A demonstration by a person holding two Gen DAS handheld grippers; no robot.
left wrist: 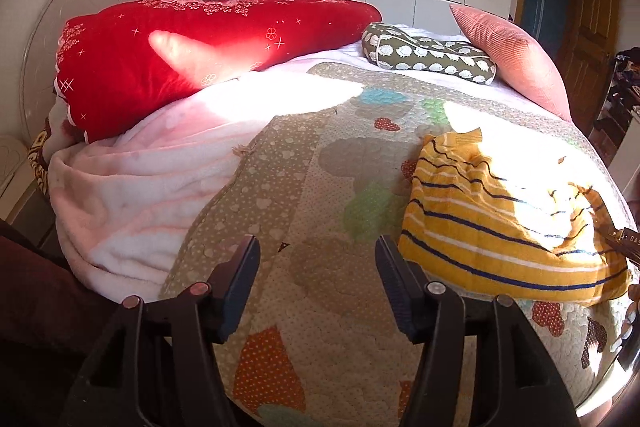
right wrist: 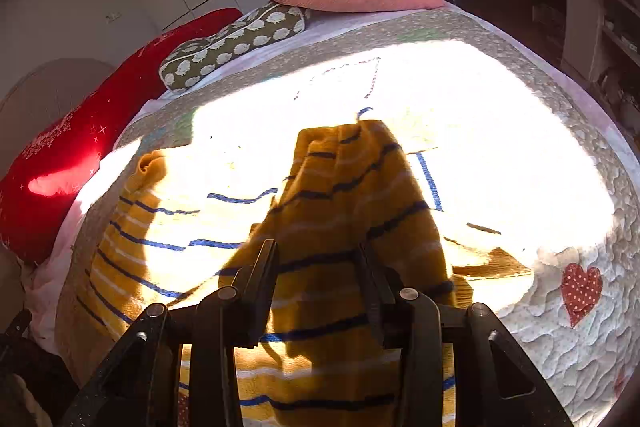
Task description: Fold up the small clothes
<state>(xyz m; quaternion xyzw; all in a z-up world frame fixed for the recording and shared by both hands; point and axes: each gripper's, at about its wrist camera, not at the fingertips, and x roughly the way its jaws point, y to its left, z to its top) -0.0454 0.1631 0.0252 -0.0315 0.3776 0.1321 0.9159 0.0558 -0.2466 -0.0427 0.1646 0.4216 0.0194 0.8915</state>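
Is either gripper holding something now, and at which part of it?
The right gripper holds the yellow striped garment by a raised fold of its fabric. The left gripper holds nothing; its jaws are open.

Open patchwork quilt (left wrist: 304, 187) lies between the pink blanket (left wrist: 132, 187) and the yellow striped garment (left wrist: 500, 223), wide enough to pass. Along the bed's far edge, the red pillow (left wrist: 192, 47), patterned cushion (left wrist: 432, 55) and pink pillow (left wrist: 516, 55) block the way.
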